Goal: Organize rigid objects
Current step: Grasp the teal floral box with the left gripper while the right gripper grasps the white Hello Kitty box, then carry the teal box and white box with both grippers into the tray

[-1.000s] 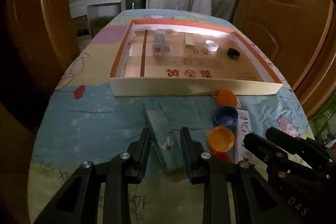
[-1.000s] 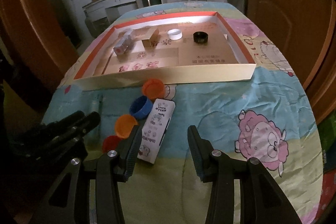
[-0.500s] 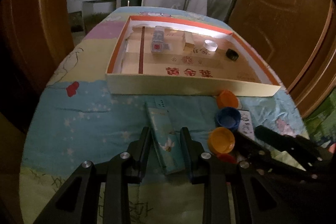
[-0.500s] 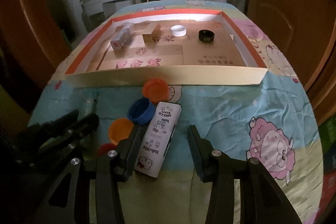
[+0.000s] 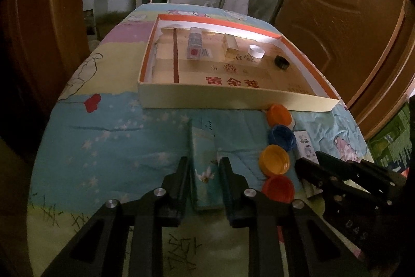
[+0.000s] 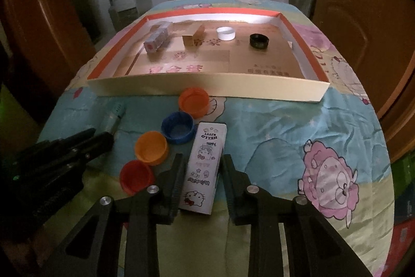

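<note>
Four items already lie in the shallow orange-rimmed cardboard tray (image 6: 207, 88). My left tool (image 5: 202, 174) is closing on the teal flowered box (image 5: 205, 160), my right tool (image 6: 199, 174) grips the white cartoon-cat carton (image 6: 205, 162); four plastic caps (image 6: 151, 147) wait near the tray on the desk.

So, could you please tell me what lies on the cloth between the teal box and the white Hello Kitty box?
A column of four upturned bottle caps: orange cap, blue cap, yellow-orange cap and red cap. Clearest in the right wrist view, between the teal box and the Hello Kitty box.
</note>
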The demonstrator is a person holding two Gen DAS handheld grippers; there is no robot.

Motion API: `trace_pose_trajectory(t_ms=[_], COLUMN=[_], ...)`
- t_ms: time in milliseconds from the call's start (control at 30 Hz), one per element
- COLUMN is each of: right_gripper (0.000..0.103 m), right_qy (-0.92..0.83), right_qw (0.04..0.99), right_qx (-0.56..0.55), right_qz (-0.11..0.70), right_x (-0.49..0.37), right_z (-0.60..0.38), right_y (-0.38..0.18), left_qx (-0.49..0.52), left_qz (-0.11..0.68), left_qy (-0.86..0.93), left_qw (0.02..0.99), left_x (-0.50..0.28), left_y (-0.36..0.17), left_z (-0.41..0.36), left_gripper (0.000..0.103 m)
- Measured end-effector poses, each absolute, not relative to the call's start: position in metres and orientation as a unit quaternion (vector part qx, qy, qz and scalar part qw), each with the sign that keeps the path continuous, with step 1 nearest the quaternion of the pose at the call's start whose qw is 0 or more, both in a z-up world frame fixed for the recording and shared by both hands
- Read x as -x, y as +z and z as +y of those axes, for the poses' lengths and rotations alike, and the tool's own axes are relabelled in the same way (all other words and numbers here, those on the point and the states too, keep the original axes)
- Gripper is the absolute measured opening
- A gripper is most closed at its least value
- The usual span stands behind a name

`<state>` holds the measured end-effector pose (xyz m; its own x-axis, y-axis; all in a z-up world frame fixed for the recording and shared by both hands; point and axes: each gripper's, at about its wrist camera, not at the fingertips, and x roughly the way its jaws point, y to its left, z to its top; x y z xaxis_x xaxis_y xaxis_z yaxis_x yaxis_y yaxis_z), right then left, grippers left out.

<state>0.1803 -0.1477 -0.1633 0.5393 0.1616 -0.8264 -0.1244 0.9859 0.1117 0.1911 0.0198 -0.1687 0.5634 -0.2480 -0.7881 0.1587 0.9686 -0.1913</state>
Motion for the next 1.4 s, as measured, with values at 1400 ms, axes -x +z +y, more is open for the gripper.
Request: trace_pose_trajectory(t_ms=[1400], right_gripper=[0.028], right_qy=[0.098], right_qw=[0.887], right_qx=[-0.064], right_qz=[0.447], right_x=[-0.159], right_z=[-0.171], right_y=[-0.137], left_qx=[0.059], left_qz=[0.397], left_qy=[-0.115], left_qw=[0.909], left_x=[-0.173], left_y=[-0.114], left_z=[0.01], left_gripper=[0.022])
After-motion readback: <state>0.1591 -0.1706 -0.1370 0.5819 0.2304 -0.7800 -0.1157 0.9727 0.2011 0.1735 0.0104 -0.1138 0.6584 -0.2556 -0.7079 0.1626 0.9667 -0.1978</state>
